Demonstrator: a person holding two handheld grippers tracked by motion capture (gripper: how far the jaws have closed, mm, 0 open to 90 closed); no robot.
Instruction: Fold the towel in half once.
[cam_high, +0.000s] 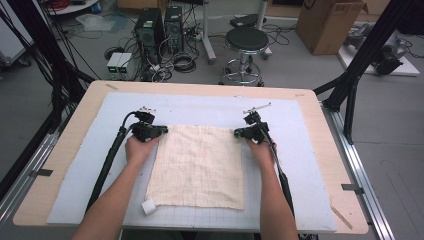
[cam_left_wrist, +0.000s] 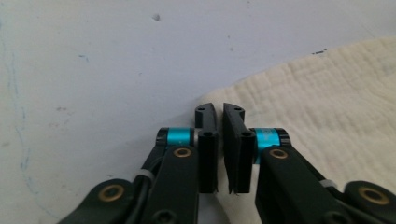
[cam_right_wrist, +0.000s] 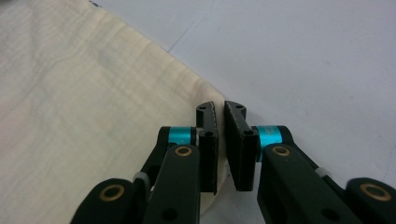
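The left gripper (cam_high: 161, 130) pinches the cloth's (cam_high: 200, 165) far left corner, jaws nearly together. The right gripper (cam_high: 239, 132) pinches its far right corner likewise, on the surface (cam_high: 75, 190).

both forearms forward, left claw (cam_high: 161, 130) and right claw (cam_high: 239, 132) low, jaws pinched nearly together

A cream cloth (cam_high: 197, 166) lies flat on the worktop (cam_high: 65, 150). The left tool (cam_high: 161, 130) sits at the cloth's far left corner, the right tool (cam_high: 239, 132) at its far right corner. A small white block (cam_high: 148, 207) touches the cloth's near left corner.
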